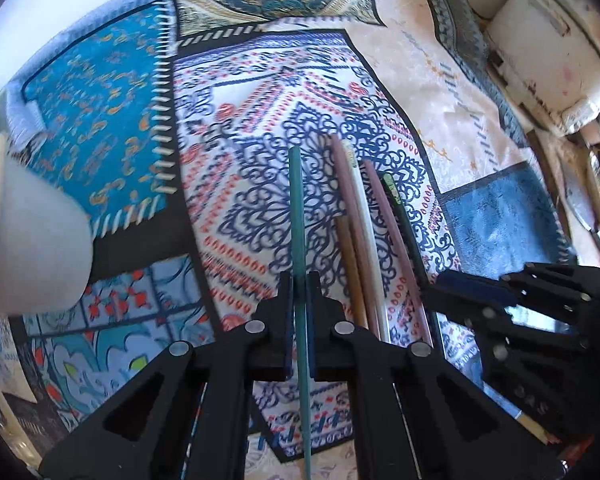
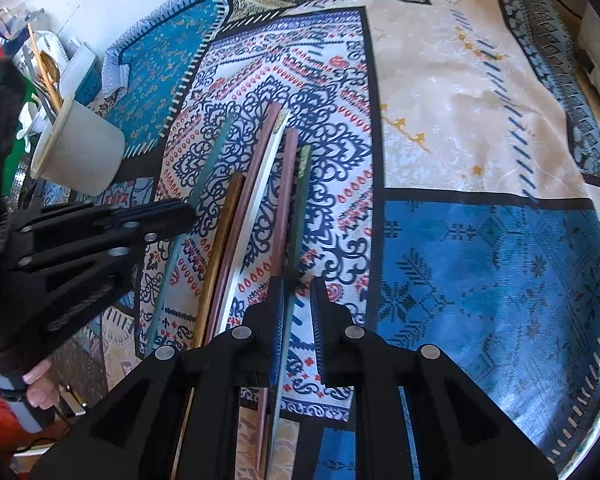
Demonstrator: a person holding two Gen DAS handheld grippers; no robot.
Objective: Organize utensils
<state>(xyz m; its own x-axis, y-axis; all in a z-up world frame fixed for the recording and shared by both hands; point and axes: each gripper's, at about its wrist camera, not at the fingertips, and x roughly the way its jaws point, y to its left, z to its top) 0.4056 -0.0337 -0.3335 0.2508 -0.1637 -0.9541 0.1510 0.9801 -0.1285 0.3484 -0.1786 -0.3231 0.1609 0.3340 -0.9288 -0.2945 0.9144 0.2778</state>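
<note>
Several chopsticks lie side by side on the patterned cloth. In the left wrist view my left gripper is shut on the teal chopstick, which runs between its pads. Right of it lie a brown chopstick, a pink one, a white one, another pink one and a dark green chopstick. My right gripper stands slightly open. The dark green chopstick lies between its jaws against the left pad, with a gap to the right pad.
A white cup holding a gold spoon and other utensils stands at the cloth's left edge. It is also at the left in the left wrist view, white cup. A person's hand holds the left gripper's handle. A white appliance sits far right.
</note>
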